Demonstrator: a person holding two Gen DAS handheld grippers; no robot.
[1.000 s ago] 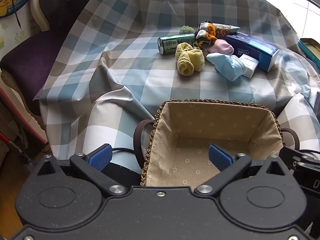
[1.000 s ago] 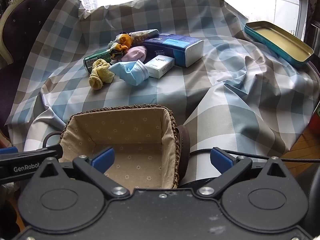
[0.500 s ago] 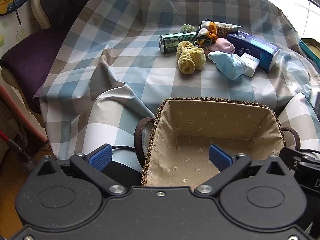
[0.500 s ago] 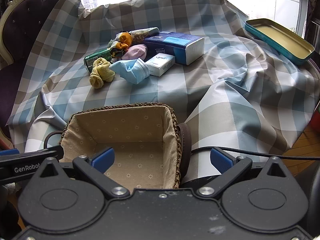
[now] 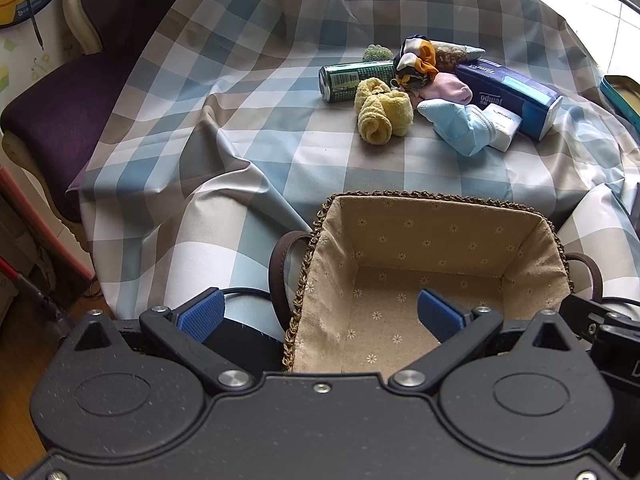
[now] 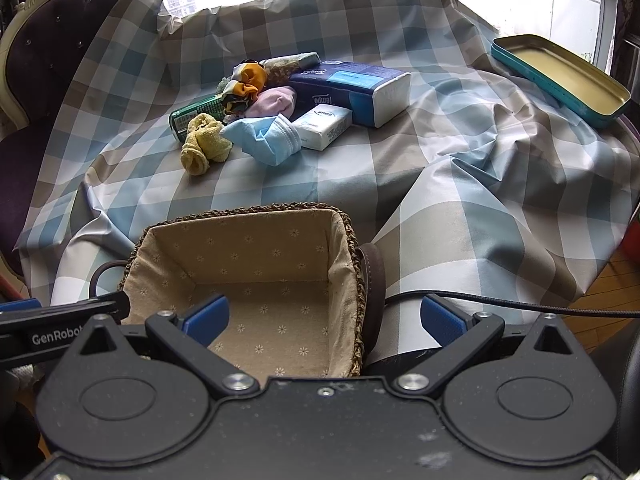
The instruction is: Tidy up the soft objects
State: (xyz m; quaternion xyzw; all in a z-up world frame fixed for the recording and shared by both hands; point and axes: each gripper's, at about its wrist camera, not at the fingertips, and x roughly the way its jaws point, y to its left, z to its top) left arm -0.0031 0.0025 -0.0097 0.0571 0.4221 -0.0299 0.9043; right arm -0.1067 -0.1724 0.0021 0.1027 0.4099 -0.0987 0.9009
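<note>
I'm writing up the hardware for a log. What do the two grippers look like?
Both the left gripper and the right gripper have matte black speckled bodies, silver pivot screws and blue ribbed pads on the jaws. White "GenRobot" lettering marks the left one.

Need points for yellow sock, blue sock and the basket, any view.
yellow sock [image 5: 382,114]: left wrist view, on the middle of the rolled bundle.
blue sock [image 6: 266,140]: right wrist view, on the body near the cuff.
basket [image 6: 256,210]: right wrist view, on the braided far rim.
</note>
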